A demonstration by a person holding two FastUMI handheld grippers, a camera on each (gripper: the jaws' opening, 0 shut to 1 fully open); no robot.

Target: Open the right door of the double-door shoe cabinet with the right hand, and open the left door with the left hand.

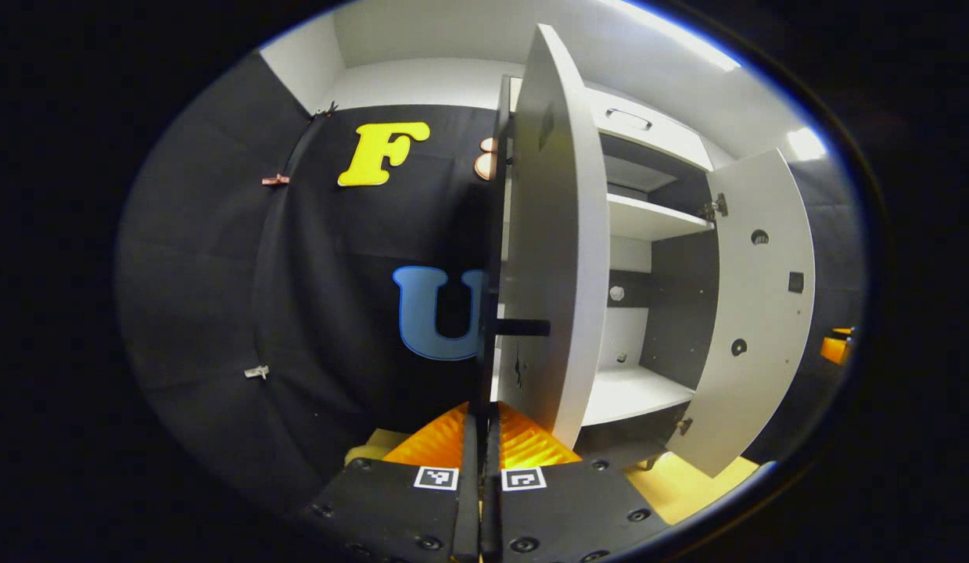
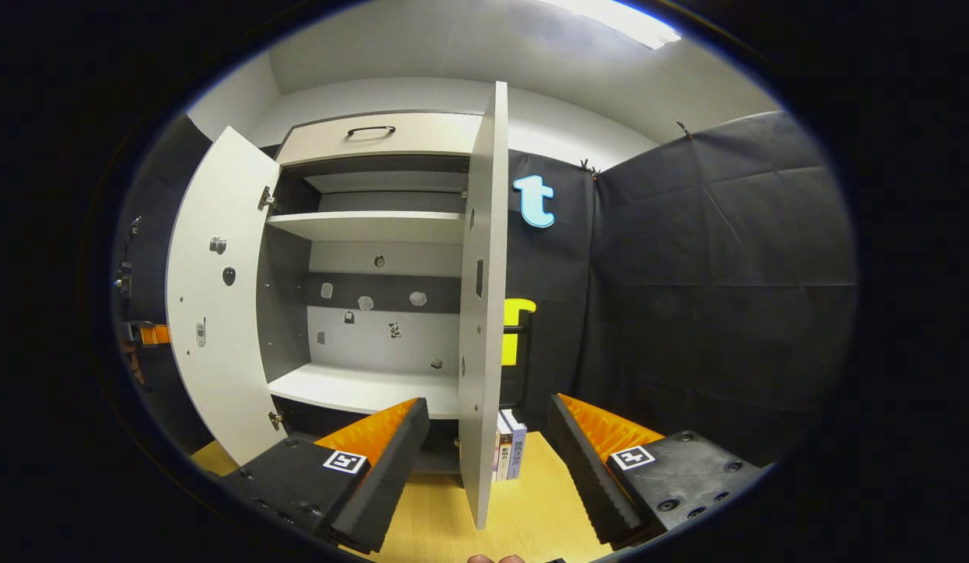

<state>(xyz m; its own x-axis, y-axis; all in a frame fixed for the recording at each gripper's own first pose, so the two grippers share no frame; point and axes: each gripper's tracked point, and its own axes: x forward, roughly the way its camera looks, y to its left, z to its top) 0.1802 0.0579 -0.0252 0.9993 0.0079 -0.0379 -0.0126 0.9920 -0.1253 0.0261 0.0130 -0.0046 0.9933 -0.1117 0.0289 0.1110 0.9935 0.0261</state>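
Note:
The shoe cabinet [image 2: 367, 227] stands with both doors swung out, its white shelves bare. In the left gripper view the left door [image 1: 550, 234] shows edge-on, and my left gripper [image 1: 484, 414] is shut on its black bar handle [image 1: 490, 234]. The right door [image 1: 758, 313] hangs open beyond it. In the right gripper view the right door [image 2: 480, 313] is edge-on between the spread fingers [image 2: 382, 461] of my right gripper [image 2: 488, 403], which is open and not touching it. That door's black handle [image 2: 525, 336] sits on the far side. The left door [image 2: 218, 297] stands wide at the left.
A drawer [image 2: 375, 137] with a black pull tops the cabinet. A few books [image 2: 511, 446] stand on the yellow wooden floor [image 2: 531, 508] beside the right door. Black cloth walls close in on both sides.

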